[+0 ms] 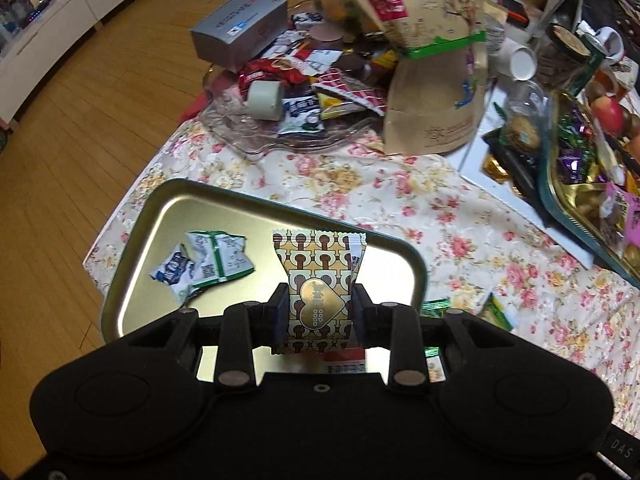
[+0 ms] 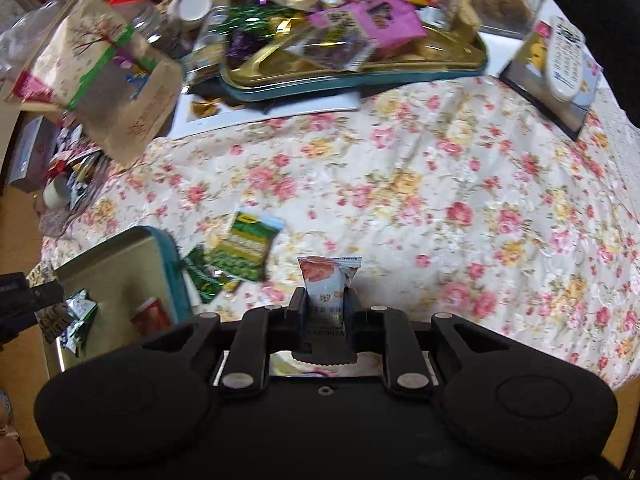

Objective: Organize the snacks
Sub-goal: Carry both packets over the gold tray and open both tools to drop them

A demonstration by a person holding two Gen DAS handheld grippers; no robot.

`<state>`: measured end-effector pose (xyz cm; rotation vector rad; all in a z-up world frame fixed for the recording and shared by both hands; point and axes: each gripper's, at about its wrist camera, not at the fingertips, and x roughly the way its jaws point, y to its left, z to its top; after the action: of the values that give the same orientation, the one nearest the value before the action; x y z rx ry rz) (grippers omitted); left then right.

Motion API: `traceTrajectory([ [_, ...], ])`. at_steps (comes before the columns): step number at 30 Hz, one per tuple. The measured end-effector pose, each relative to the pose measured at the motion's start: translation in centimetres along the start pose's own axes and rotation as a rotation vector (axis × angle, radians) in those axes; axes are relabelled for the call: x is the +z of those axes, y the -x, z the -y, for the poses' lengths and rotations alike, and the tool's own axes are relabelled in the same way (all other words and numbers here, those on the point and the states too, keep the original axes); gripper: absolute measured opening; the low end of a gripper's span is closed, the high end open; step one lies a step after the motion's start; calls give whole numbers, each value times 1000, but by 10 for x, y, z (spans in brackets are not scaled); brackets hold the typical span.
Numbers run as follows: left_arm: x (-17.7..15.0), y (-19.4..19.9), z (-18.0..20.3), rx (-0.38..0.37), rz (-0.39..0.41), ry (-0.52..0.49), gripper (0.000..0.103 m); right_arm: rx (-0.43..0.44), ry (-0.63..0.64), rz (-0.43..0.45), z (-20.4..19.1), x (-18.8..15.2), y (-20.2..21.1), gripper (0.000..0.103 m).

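A: Start at the left. The left gripper (image 1: pixel 319 308) is clamped on a gold patterned snack packet (image 1: pixel 318 280), pinched at its waist, hanging above the metal tray (image 1: pixel 132 264). White-and-green wrappers (image 1: pixel 204 266) already lie in the tray's left half.

B: So the job is a clean drop, I'd say. Lower the packet over the bare right part of the tray before letting go, so it lands flat and doesn't slide over the rim onto the floral tablecloth (image 1: pixel 360 196).

A: And the right gripper (image 2: pixel 326 300) is pinched narrow on a small pink-and-white snack packet (image 2: pixel 326 280), over the cloth, well right of the tray (image 2: pixel 120 260).

B: It has to travel left across the green snack packs (image 2: pixel 240 252) lying just beside the tray's rim. Probably best to wait until the other hand clears.

A: What does each view add?

B: The left view shows the far clear dish (image 1: pixel 256 148) piled with wrappers, the grey box (image 1: pixel 240 28) and the tall paper bag (image 1: pixel 436 72). The right view shows a red packet (image 2: pixel 150 316) in the tray's near end, the far gold tray (image 2: pixel 440 68) heaped with sweets, and a remote control (image 2: pixel 566 60) at far right.
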<state>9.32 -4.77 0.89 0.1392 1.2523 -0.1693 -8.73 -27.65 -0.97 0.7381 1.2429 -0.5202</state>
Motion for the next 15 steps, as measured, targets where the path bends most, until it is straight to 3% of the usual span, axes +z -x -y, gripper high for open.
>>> traceTrajectory([
  [9, 5, -8, -41, 14, -31, 24, 40, 54, 101, -4, -66, -7, -9, 20],
  [15, 6, -11, -65, 19, -43, 39, 41, 45, 159, 1, -99, -12, -19, 20],
])
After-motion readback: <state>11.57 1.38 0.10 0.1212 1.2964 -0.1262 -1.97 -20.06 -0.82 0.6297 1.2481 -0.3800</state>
